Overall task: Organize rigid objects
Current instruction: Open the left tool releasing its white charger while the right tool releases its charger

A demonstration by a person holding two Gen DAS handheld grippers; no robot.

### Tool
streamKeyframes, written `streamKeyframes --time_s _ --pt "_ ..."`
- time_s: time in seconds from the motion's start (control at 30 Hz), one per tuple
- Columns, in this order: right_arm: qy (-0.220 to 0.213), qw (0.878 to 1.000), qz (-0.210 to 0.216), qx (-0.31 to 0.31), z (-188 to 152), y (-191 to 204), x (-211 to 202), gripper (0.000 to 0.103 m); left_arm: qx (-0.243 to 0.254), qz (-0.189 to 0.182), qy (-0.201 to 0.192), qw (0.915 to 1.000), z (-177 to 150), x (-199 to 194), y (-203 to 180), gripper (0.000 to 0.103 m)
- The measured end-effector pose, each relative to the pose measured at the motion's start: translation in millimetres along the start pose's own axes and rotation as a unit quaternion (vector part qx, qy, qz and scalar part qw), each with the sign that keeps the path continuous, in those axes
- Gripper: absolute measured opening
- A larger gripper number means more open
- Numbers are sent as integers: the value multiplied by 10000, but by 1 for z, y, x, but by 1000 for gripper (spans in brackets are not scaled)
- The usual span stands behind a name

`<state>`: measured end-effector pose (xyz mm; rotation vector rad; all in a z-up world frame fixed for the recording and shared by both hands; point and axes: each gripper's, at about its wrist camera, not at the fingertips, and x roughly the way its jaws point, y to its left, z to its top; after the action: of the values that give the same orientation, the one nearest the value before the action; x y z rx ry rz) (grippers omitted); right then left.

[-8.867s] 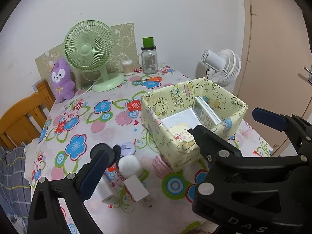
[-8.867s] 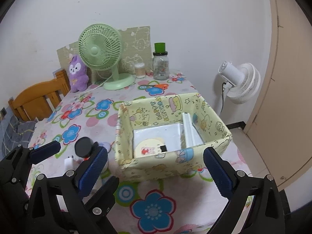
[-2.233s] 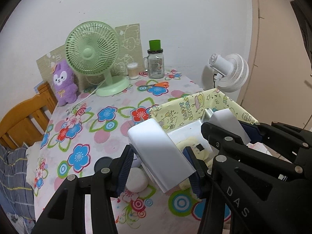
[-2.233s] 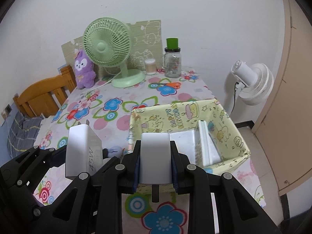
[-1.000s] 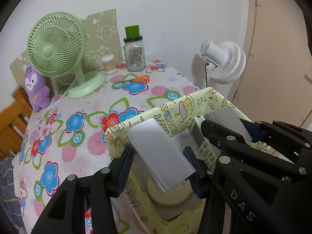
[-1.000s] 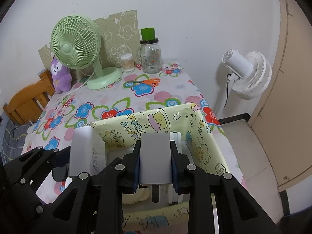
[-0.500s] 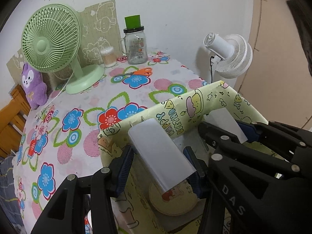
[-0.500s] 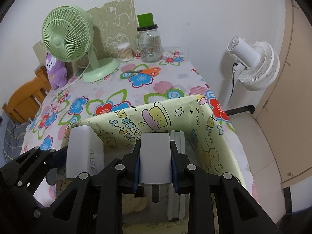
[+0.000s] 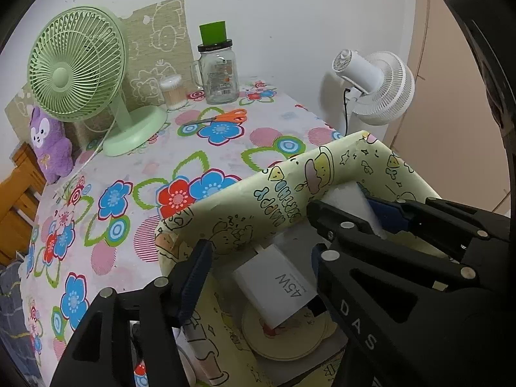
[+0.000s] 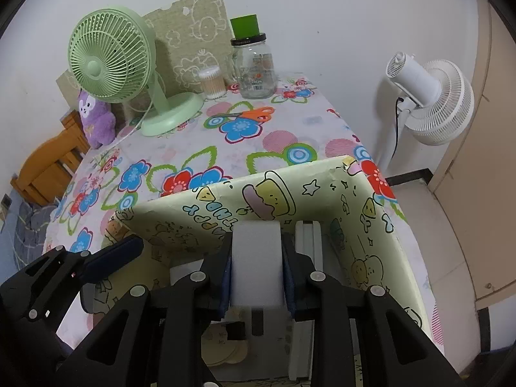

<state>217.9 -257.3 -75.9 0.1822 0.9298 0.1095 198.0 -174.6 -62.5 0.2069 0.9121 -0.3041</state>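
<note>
A yellow cartoon-print box (image 9: 322,174) (image 10: 361,200) stands on the flowered table. My left gripper (image 9: 258,258) is open over the box. A white 45W charger (image 9: 277,285) lies loose between its fingers, resting on a round yellow item (image 9: 283,335) on the box floor. My right gripper (image 10: 257,259) is shut on a second white charger (image 10: 257,261) and holds it inside the box; it also shows in the left wrist view (image 9: 351,203). A white remote (image 10: 309,258) leans against the box's right wall.
At the back stand a green desk fan (image 9: 77,71), a purple plush (image 9: 51,148), a glass jar with a green lid (image 9: 219,67), a cotton-swab tub (image 9: 174,92) and orange scissors (image 9: 222,117). A white floor fan (image 9: 377,87) stands beyond the table's right edge.
My left gripper has opened and let go of the 45W charger, which dropped onto the box floor. Both grippers moved forward and lower into the box.
</note>
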Motion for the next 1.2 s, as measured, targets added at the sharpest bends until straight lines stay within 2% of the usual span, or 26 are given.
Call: streamKeyframes --time_s 0.07,0.1,0.13,0.33,0.47,0.77,0.87,1.2 --pt "-5 10000 -14 2 0 0 -1 45 5 -64 0 10000 0 -1 0 71" --pt "-17 10000 -8 19 0 0 -2 54 2 -108 -4 9999 0 -1 0 73" --pt "-38 10000 -21 29 -1 1 -4 57 4 -120 -11 9999 0 -1 0 73" --pt "-39 9999 -84 134 -5 -2 -8 62 87 -32 -57 9999 -2 -5 -5 77" --pt "-56 9998 -119 180 -8 -3 -14 66 76 62 -140 9999 -6 -12 -6 83" --pt "-150 9996 -186 165 -18 4 -35 69 68 80 -312 9995 -15 -32 -7 85" --pt "-196 9995 -206 161 -21 7 -42 73 36 131 -399 9991 -20 -41 -6 90" --pt "-415 9988 -256 106 -36 20 -67 78 -23 96 -588 9982 -35 -63 -3 93"
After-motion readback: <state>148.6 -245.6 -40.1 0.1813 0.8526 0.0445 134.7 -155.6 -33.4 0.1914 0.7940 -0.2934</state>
